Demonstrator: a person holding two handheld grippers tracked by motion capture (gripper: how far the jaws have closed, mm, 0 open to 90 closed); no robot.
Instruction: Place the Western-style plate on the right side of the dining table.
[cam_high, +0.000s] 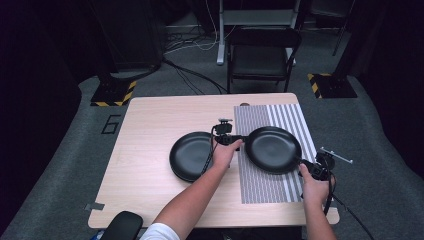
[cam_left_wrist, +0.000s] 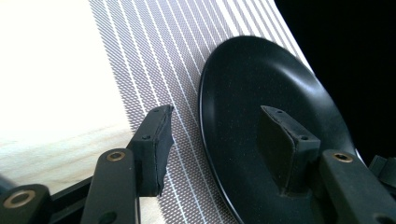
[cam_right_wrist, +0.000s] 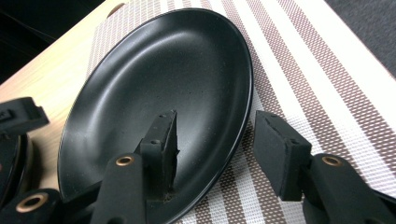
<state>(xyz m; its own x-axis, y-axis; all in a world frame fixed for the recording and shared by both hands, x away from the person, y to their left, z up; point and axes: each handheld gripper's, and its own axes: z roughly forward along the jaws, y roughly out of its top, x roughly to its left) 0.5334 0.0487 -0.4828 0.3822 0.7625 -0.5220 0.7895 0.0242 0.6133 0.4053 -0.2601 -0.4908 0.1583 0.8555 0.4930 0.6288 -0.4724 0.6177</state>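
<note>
While each hand covers most of its tool in the high view, the left gripper (cam_left_wrist: 215, 140) and right gripper (cam_right_wrist: 217, 149) stand part open, straddling opposite rims of the black plate (cam_high: 272, 149) without pinching; it lies on the striped mat (cam_high: 290, 120); a second plate (cam_high: 187, 156) lies just beside, bare table beyond.

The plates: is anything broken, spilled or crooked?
Nothing stands out. One black plate lies flat on the striped mat, with no chips or spills showing. The other plate lies flat on the wooden table beside the mat.
</note>
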